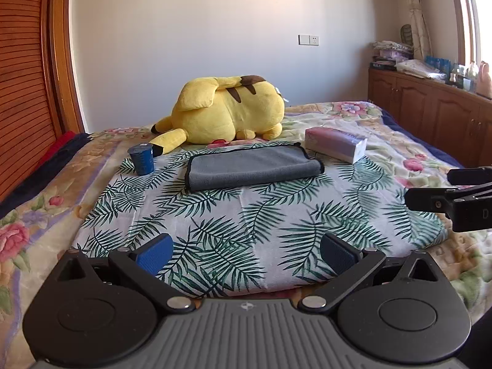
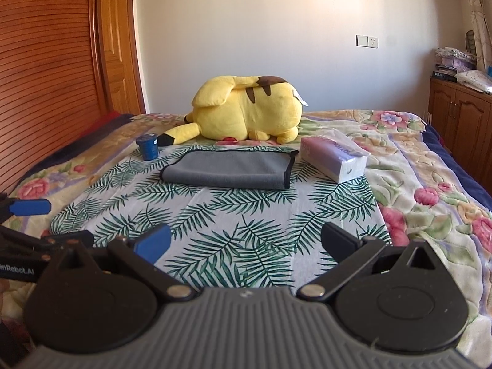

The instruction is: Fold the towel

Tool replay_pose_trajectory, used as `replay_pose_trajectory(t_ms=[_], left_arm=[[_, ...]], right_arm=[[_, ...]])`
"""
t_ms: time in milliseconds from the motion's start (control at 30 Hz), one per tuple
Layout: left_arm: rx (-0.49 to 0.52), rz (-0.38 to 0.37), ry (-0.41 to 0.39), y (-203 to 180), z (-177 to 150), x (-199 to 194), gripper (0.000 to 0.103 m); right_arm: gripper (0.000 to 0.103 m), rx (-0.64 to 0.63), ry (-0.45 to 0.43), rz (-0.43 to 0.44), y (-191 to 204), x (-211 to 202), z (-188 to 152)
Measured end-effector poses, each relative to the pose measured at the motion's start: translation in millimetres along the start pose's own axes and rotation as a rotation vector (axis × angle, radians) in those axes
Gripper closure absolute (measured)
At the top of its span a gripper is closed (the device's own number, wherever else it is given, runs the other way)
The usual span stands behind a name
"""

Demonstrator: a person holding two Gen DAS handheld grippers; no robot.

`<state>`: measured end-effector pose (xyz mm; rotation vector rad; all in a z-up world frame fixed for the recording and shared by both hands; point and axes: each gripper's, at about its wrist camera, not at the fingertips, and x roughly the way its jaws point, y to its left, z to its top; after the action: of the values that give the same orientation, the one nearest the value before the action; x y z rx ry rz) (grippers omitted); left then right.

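A grey towel (image 1: 253, 167) with black edging lies folded on the palm-leaf cloth (image 1: 246, 215) on the bed; it also shows in the right wrist view (image 2: 229, 170). My left gripper (image 1: 246, 252) is open and empty, well short of the towel, above the near part of the cloth. My right gripper (image 2: 246, 244) is open and empty, also well back from the towel. The right gripper's fingers (image 1: 442, 196) show at the right edge of the left wrist view. The left gripper's fingers (image 2: 30, 207) show at the left edge of the right wrist view.
A yellow plush toy (image 1: 227, 112) lies behind the towel. A blue cup (image 1: 142, 160) stands left of the towel. A tissue pack (image 1: 336, 147) lies to its right. A floral blanket (image 2: 430, 184) covers the bed. Wooden cabinets (image 1: 430, 113) stand at right, a wooden wardrobe (image 2: 55, 61) at left.
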<state>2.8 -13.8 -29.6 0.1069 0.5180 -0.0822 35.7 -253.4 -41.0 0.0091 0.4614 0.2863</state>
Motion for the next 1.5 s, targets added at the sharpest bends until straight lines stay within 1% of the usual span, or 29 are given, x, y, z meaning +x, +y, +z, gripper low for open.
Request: replay_pose_trajectory(t_ms=[67,167,367,533,733,1067,1267,1500], left_arm=[[0.001,0.002,0.011,0,-2,5,0.016],[0.005,0.01,-0.002,1,-1,5,0.016],[-0.025,0.015,-0.015,7,1,4,0.016],[-0.036,0.03,-0.064,10,4,-5,0.016],[-0.052,0.028,-0.099,13,7,-13,0.016],[-0.009,0.045,-0.165,10,10,-24,0.016],[-0.008,0.044,-0.19,10,12,-30,0.016],[-0.032,0.05,-0.213,14,15,-35,0.016]], right_arm=[[0.0,-0.007,0.004,-0.006,1,4,-1],[0.0,-0.004,-0.002,0.001,1,5,0],[0.0,-0.009,-0.01,-0.004,2,5,-1],[0.0,-0.003,-0.036,-0.014,1,1,-1],[0.0,-0.008,-0.072,-0.023,2,-3,0],[0.0,0.001,-0.124,-0.045,0,-10,1],[0.0,0.006,-0.148,-0.055,-1,-13,1],[0.0,0.013,-0.172,-0.066,-2,-16,2]])
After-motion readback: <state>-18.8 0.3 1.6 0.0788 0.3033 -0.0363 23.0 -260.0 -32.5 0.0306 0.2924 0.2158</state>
